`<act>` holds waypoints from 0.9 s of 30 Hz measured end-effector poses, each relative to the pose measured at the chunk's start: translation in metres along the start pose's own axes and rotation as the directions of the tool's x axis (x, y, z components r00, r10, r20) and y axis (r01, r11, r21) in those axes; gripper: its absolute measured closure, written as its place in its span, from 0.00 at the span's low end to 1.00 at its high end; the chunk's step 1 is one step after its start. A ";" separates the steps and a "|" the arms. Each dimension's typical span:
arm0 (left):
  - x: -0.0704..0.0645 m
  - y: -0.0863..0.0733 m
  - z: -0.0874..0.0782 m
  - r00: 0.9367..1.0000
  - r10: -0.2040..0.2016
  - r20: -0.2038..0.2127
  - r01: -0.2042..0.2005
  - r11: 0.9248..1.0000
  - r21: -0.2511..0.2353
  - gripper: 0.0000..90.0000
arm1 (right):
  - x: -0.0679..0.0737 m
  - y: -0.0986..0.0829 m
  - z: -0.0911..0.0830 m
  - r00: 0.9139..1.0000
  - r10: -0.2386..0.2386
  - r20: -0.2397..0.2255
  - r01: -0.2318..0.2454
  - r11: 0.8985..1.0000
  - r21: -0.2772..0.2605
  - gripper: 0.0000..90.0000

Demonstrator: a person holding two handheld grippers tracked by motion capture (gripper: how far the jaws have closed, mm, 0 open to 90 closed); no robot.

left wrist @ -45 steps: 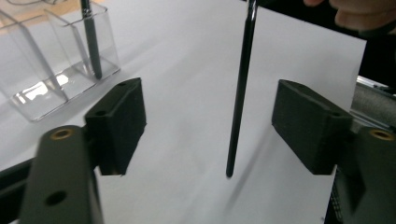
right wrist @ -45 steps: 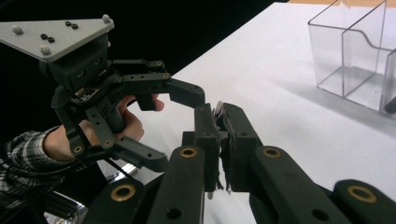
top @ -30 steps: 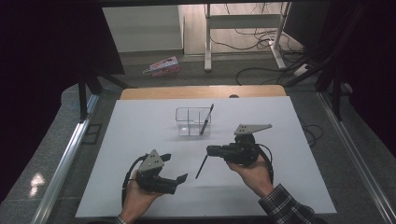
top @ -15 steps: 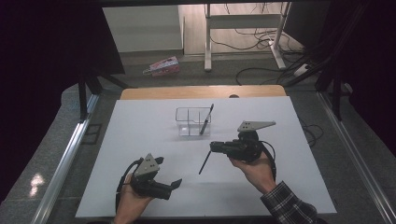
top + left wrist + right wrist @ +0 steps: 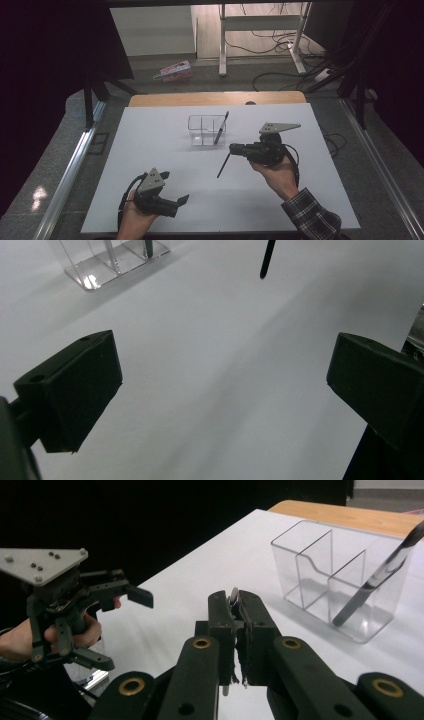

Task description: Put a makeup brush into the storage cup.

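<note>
At the near left of the white desk (image 5: 150, 145), the left gripper (image 5: 181, 201) has its jaws spread wide with nothing between them; in the left gripper view the two black pads stand far apart over bare desk surface. The person's left hand (image 5: 131, 220) comes in from the bottom edge and grips the handle low over the desk, with the jaws pointing rightward along the near edge and the grey three-cornered plate on top.

Toward the middle, a clear acrylic organizer (image 5: 206, 130) with several compartments stands upright on the desk. One dark pen (image 5: 221, 128) leans in its right-hand compartment, tip down and top tilted out over the rim.

Right of that, the right gripper (image 5: 233, 148) has its jaws pinched narrow on a second pen (image 5: 224, 165), which hangs slanted down and leftward from them; its lower tip seems to be just above the desk, though the high view is too coarse to say whether it touches. In the right gripper view the jaws are pressed together around a thin pale sliver of that pen. The right hand (image 5: 276, 175), in a plaid sleeve, holds this gripper roughly level, pointing left, just beside the organizer's near right corner and apart from it.
</note>
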State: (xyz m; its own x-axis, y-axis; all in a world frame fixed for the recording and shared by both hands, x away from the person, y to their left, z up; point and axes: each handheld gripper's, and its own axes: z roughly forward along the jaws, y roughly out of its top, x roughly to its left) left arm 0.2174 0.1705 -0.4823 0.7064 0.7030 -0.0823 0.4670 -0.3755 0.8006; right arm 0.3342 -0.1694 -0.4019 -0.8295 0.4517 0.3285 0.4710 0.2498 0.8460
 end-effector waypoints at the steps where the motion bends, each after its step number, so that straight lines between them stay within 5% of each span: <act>1: 0.000 -0.001 -0.001 1.000 0.000 -0.003 0.000 1.000 0.000 0.02 | -0.001 0.001 -0.001 1.000 0.001 0.003 -0.001 1.000 -0.003 0.95; 27: 0.000 -0.022 -0.018 0.999 -0.008 -0.045 0.008 1.000 -0.002 0.02 | -0.031 0.033 -0.007 0.997 0.011 0.079 -0.005 0.997 -0.076 0.95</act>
State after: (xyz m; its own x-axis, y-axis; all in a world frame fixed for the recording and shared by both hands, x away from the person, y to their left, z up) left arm 0.1979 0.1891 -0.4891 0.6778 0.7326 -0.0621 0.4718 -0.3687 0.8010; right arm 0.3730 -0.1812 -0.3813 -0.7980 0.5209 0.3031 0.4505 0.1816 0.8741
